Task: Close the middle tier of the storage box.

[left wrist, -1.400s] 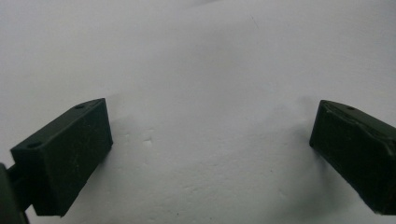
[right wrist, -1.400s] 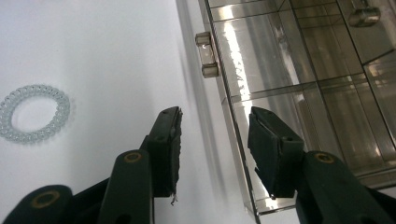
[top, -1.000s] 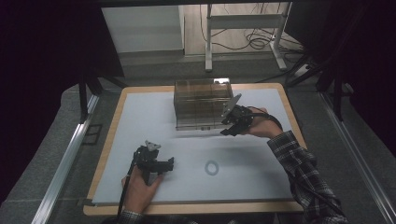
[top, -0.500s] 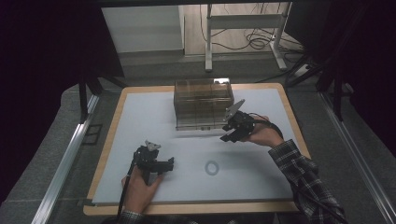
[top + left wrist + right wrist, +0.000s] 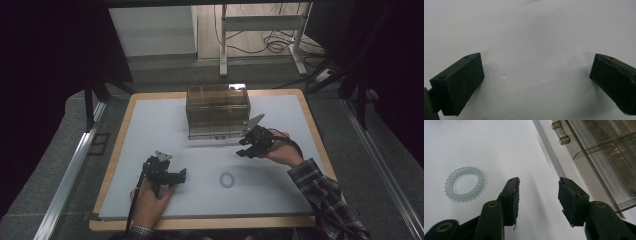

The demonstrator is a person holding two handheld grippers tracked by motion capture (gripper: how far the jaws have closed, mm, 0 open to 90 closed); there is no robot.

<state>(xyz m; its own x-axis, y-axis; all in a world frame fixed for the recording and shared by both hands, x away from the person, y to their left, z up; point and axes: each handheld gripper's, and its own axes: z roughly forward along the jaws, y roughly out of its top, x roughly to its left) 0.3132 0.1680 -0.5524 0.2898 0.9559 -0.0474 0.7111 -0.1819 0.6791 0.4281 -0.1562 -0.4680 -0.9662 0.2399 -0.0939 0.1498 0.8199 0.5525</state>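
Observation:
A clear spiral hair tie (image 5: 226, 179) lies flat on the white table mat, a pale ring (image 5: 464, 183) to the left of my right jaws. My right gripper (image 5: 244, 148) hovers in front of the clear drawer box (image 5: 218, 110), tilted down toward the mat. Its jaws (image 5: 539, 182) stand partly apart and have just been closing a little, with nothing between them. My left gripper (image 5: 181, 175) rests low at the front left, pointing right toward the hair tie. Its jaws (image 5: 536, 62) stand wide open over bare mat.
The smoky clear box (image 5: 609, 152) with small drawer knobs stands at the back middle of the mat (image 5: 150, 125). A wooden rim (image 5: 314, 125) frames the mat. Dark floor, a metal rail and a desk frame with cables lie beyond the table.
My right gripper has drawn back from the box front toward the near side and sunk slightly. The left gripper and the hair tie have stayed put.

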